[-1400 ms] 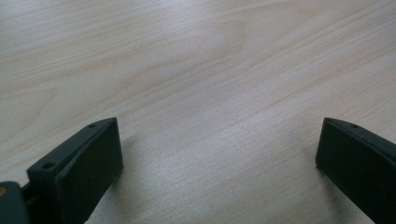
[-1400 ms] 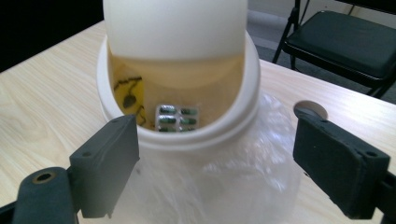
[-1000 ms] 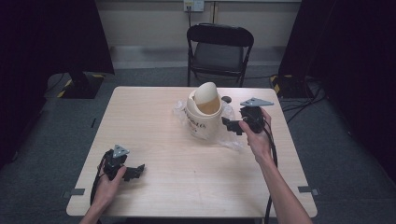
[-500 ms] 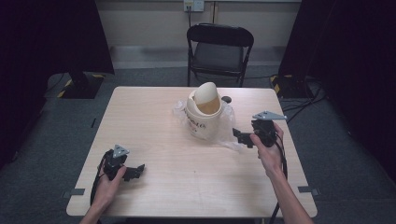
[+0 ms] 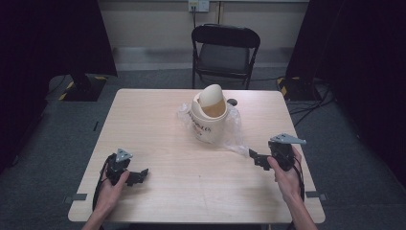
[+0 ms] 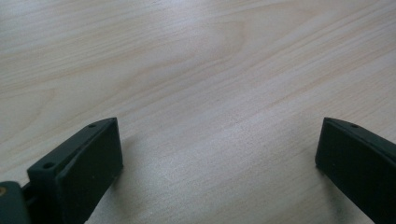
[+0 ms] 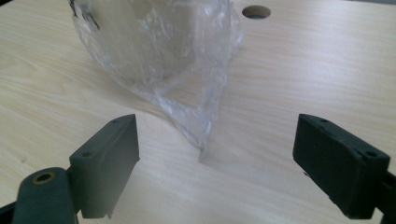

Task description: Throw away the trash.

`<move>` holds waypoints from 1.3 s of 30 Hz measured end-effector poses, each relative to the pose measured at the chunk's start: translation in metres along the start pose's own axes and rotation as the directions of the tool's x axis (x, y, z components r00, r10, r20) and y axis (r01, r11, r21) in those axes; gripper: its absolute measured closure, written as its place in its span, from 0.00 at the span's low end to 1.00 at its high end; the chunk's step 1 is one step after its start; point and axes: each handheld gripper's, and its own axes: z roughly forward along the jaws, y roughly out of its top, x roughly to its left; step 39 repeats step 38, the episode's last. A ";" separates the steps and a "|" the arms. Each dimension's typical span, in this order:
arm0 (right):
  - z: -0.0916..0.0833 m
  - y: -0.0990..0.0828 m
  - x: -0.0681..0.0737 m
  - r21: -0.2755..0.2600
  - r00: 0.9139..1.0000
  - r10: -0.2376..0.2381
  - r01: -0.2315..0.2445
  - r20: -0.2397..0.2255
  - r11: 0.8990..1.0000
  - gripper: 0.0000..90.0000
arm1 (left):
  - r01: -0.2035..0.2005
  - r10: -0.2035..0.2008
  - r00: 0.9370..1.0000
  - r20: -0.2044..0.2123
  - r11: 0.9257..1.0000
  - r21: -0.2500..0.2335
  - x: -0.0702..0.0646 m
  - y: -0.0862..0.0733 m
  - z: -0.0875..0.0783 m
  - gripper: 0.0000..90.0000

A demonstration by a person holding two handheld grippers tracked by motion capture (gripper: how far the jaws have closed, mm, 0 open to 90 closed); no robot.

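Note:
A small cream bin with a tilted swing lid (image 5: 209, 115) stands upright at the table's far middle. A clear plastic bag (image 5: 234, 132) lies crumpled around it and spreads over the wood (image 7: 187, 70). Through the plastic the bin (image 7: 140, 32) looks blurred. My right gripper (image 5: 256, 158) rests low at the near right, open, its jaws wide apart and pointing at the bag's loose corner (image 7: 203, 135) without touching it. My left gripper (image 5: 138, 176) sits at the near left, open over bare wood (image 6: 219, 144), with nothing between its jaws.
The light wooden table (image 5: 158, 120) has a round cable hole (image 5: 231, 102) just behind the bin (image 7: 256, 11). A black folding chair (image 5: 225, 48) stands beyond the far edge. Cables (image 5: 316, 103) lie on the floor at the right.
My right gripper has drawn back from beside the bin toward the near right of the table and come lower. The left gripper has stayed where it was.

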 end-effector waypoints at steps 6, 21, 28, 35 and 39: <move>0.001 -0.020 -0.003 0.026 1.000 0.010 -0.010 0.009 1.000 0.16 | -0.005 0.005 1.000 0.000 1.000 0.003 0.000 0.000 0.000 0.00; 0.025 -0.066 -0.005 0.150 0.999 0.022 -0.028 0.038 0.988 0.16 | -0.015 0.015 1.000 0.003 1.000 0.004 0.001 0.000 -0.001 0.00; 0.031 -0.070 -0.001 0.154 0.995 -0.035 0.021 0.089 0.988 0.14 | -0.013 0.013 1.000 0.002 1.000 0.004 0.000 -0.001 -0.001 0.00; 0.033 -0.070 0.000 0.144 0.994 -0.031 0.016 0.100 0.989 0.12 | -0.008 0.008 1.000 0.003 1.000 0.001 0.000 -0.001 -0.001 0.00; 0.033 -0.071 0.000 0.144 0.994 -0.031 0.016 0.101 0.989 0.12 | -0.015 0.015 1.000 0.003 1.000 0.006 0.000 -0.001 -0.001 0.00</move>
